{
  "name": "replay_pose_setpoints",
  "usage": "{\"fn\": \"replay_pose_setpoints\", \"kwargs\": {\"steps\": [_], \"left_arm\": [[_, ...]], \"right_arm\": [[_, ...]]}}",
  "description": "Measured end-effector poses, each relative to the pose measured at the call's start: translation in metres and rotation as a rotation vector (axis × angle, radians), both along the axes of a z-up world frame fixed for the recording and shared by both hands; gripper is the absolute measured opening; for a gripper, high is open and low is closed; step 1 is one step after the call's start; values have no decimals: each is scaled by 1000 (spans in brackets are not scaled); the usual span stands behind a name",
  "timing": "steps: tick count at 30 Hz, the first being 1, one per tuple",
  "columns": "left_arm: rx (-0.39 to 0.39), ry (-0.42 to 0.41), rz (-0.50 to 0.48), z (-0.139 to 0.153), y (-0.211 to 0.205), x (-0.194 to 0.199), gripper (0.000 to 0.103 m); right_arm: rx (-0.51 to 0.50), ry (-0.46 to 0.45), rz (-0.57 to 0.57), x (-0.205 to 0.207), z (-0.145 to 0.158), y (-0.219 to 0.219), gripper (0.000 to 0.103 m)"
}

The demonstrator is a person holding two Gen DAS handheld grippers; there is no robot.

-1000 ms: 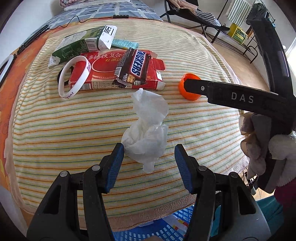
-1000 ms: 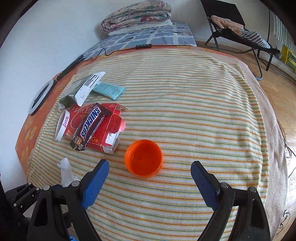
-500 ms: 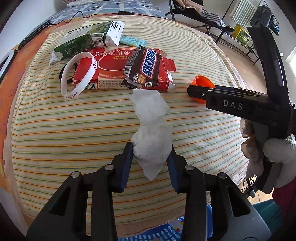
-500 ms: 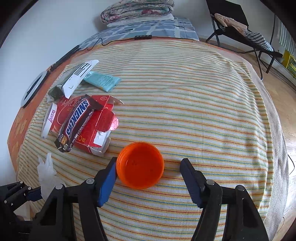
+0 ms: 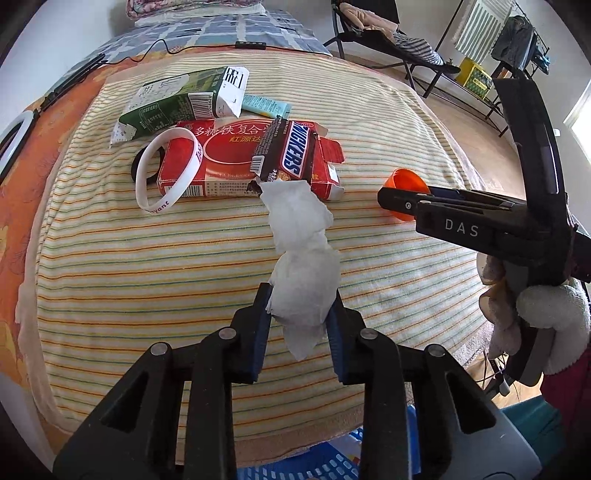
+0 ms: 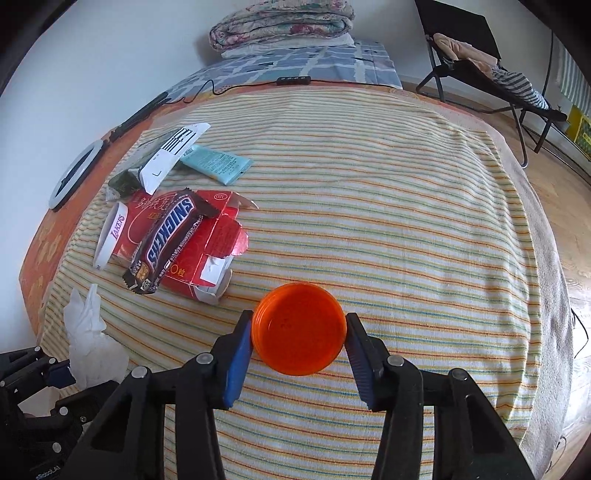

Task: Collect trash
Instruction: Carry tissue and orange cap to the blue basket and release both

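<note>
My left gripper [image 5: 300,317] is shut on a crumpled white tissue [image 5: 301,266], which also shows at the left of the right wrist view [image 6: 92,343]. My right gripper [image 6: 298,341] is shut on an orange plastic lid [image 6: 298,328], its pads against both sides of the rim; the lid also shows in the left wrist view [image 5: 404,184]. On the striped cloth [image 6: 388,206] lie a Snickers wrapper [image 5: 286,155] on a red carton [image 5: 221,162], a green carton [image 5: 173,103], a light blue sachet [image 6: 214,164] and a white wristband [image 5: 166,173].
A blue basket [image 5: 325,465] sits below the near edge of the cloth. A ring light [image 6: 75,173] and a cable lie at the far left. Folded bedding [image 6: 280,26] and a folding chair [image 6: 491,74] stand behind.
Both grippers have closed: the left one on the tissue, the right one moved forward and closed on the orange lid.
</note>
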State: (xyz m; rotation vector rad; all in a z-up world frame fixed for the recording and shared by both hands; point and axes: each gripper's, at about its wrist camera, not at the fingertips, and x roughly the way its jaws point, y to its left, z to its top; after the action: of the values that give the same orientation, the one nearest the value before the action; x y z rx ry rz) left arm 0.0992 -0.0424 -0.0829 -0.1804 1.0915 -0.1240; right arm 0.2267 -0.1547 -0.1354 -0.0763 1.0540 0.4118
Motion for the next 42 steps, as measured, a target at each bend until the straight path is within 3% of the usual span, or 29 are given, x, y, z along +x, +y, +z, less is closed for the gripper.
{"fn": "replay_pose_setpoints", "kwargs": {"steps": [16,42], "left_arm": [[-24,-48,23,25,10,-29,28],[-20,-40,-21,24,13,-127,28]], "right_arm": [[28,-99,76,-60,48,7,50],[93,-79,172,-192,48,-7,50]]}}
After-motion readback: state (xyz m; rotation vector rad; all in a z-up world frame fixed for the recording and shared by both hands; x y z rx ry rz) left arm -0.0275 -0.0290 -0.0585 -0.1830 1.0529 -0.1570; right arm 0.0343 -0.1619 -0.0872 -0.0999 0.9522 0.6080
